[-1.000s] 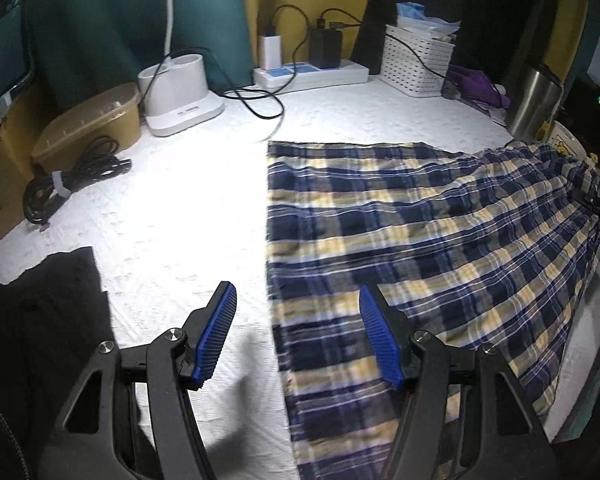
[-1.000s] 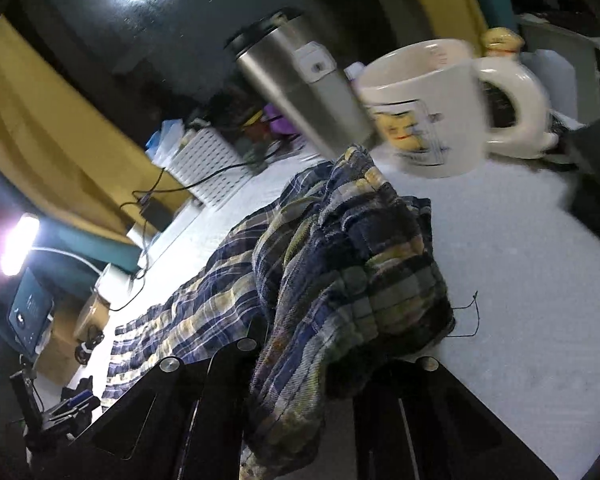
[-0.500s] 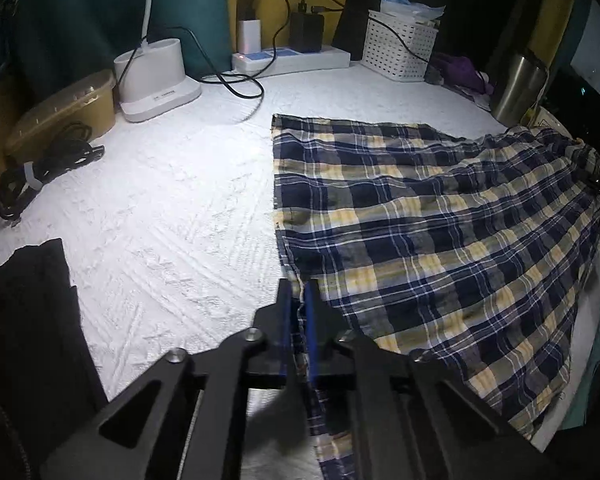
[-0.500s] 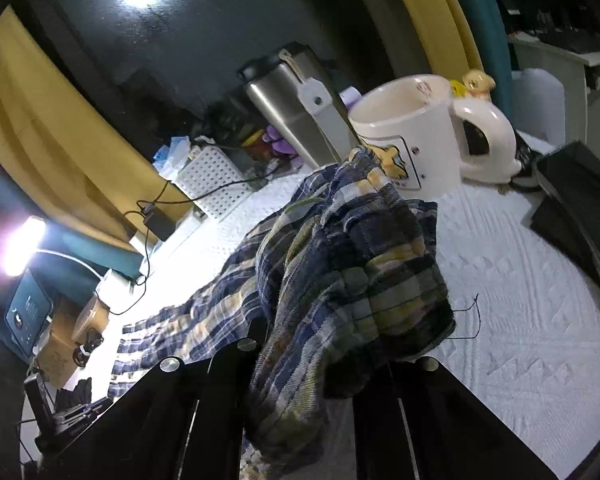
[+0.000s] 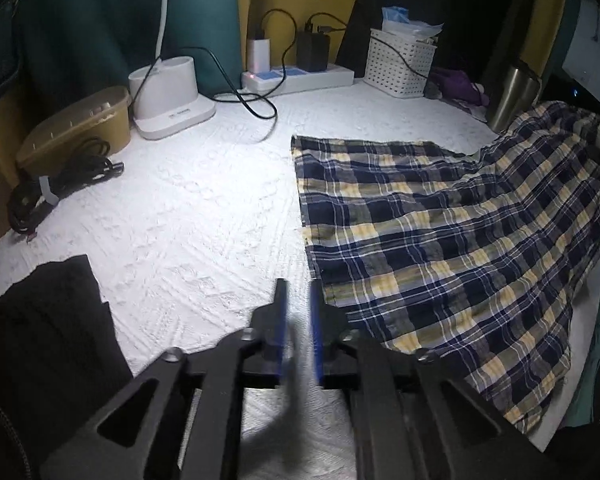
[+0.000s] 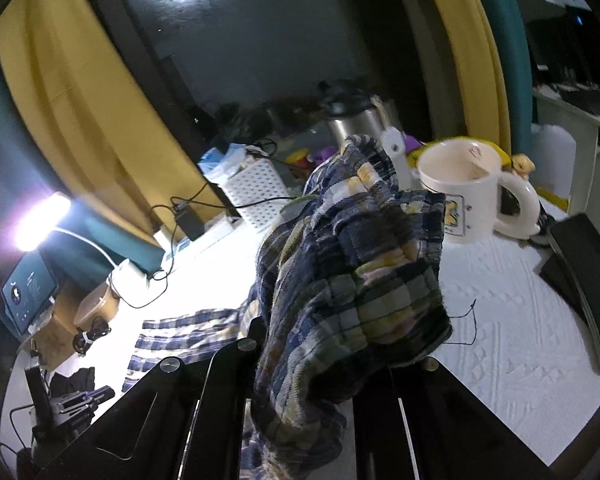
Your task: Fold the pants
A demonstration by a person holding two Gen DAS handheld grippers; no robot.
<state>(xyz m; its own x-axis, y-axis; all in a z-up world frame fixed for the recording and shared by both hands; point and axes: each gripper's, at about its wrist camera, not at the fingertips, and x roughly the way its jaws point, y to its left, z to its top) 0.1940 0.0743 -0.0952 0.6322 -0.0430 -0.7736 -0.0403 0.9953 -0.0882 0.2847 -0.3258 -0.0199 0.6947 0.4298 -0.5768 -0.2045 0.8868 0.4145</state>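
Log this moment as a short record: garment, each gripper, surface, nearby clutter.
garment: plaid pants, one end flat on the table, the other lifted
left gripper: jaws just reopened to a narrow gap, nothing between them, beside the near hem corner
right gripper: shut on the bunched end of the pants
surface: white textured table cover
nearby: mug, steel flask, white basket, power strip

Cluttered home desk: power strip [image 5: 298,77], mug [image 6: 464,196], basket [image 5: 400,62]
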